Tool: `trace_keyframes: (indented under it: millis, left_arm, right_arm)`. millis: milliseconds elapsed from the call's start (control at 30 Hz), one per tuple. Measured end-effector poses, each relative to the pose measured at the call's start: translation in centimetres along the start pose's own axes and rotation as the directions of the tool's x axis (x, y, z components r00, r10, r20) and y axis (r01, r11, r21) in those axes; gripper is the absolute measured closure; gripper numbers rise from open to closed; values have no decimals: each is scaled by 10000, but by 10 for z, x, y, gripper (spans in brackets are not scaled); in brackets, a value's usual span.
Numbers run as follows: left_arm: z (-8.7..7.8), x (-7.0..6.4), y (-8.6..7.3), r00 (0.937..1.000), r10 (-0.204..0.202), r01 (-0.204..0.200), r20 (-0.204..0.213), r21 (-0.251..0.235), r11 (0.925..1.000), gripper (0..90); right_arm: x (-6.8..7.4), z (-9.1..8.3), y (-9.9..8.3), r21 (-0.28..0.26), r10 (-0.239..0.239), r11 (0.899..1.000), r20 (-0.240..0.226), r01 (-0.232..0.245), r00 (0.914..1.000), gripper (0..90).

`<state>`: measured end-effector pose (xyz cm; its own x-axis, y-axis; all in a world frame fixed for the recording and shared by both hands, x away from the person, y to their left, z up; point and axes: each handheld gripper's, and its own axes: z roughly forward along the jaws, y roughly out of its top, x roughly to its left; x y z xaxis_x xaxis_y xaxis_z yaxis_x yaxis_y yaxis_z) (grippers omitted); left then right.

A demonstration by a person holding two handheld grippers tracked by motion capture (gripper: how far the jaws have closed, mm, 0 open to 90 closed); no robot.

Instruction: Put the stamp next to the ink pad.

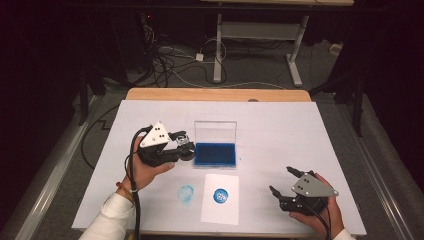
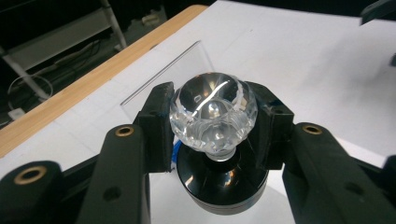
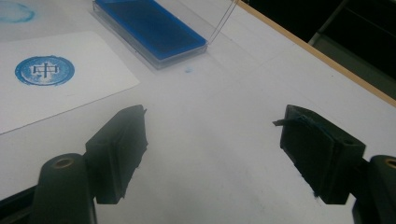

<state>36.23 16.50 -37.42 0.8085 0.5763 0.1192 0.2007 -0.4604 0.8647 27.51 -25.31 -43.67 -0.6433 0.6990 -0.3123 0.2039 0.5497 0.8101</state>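
Faceted clear crystal knob of the stamp (image 2: 213, 114), sitting on a glossy round black base, is clamped between the jaws of my left gripper (image 1: 184, 146), just left of the open ink pad (image 1: 215, 154) with its flat blue bed and clear lid. My right gripper (image 1: 281, 181) hangs with jaws spread wide and nothing between them, well off to the right above the white table cover (image 1: 280, 125). The stamp's printing face is hidden beneath the base, while a round blue print (image 3: 44, 70) shows crisply on the paper sheet (image 1: 220, 212).

**Dim room with a white-topped bench and grey floor**

A bench (image 1: 300, 125) with a white top and a pale wooden far edge (image 1: 215, 94) stands on grey carpet (image 1: 260, 70). Beyond that edge, dark cables (image 1: 165, 62) tangle across the floor beside the white metal legs of another table (image 1: 295, 65). Darkness closes in on both sides. A metal rail (image 1: 55, 165) runs along the floor to the left.
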Motion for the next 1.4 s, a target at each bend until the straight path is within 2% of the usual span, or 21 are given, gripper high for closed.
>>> trace_keyframes:
  millis: [300, 367, 533, 633, 867, 1100, 1167, 1300, 1367, 1400]
  left_arm:
    - [14, 23, -5, 9990, -326, 348, -308, 735, 9967, 546]
    - [18, 27, -7, 9981, -396, 437, -465, 915, 9948, 546]
    - [27, 33, -11, 9971, -561, 617, -515, 1162, 9913, 546]
    - [34, 35, -13, 9965, -570, 652, -605, 1447, 9873, 546]
    - [50, 39, -18, 9953, -597, 722, -764, 1736, 9822, 544]
    - [65, 40, -27, 9931, -781, 945, -879, 2022, 9748, 543]
    - [69, 40, -31, 9936, -725, 899, -869, 2177, 9719, 543]
    - [74, 40, -38, 9914, -760, 992, -1062, 2341, 9671, 543]
    - [74, 40, -40, 9910, -769, 1001, -1096, 2246, 9693, 543]
    - [75, 40, -42, 9911, -849, 1065, -1022, 2285, 9677, 543]
  right_arm:
    - [2, 2, 0, 63, -61, 10000, -95, 62, 9999, 230]
    - [2, 3, -1, 85, -54, 9999, -119, 55, 9999, 233]
    - [5, 6, -1, 229, -161, 9996, -239, 166, 9996, 233]
    - [6, 8, -1, 274, -205, 9994, -343, 214, 9992, 233]
    - [11, 12, -2, 461, -370, 9981, -582, 398, 9976, 234]
    - [10, 12, -3, 489, -365, 9980, -541, 392, 9979, 234]
    - [9, 11, -3, 475, -346, 9982, -546, 372, 9979, 234]
    - [9, 12, -3, 474, -360, 9981, -540, 385, 9979, 233]
    - [10, 12, -3, 535, -367, 9978, -578, 398, 9977, 234]
    - [10, 13, -3, 548, -386, 9976, -577, 418, 9976, 234]
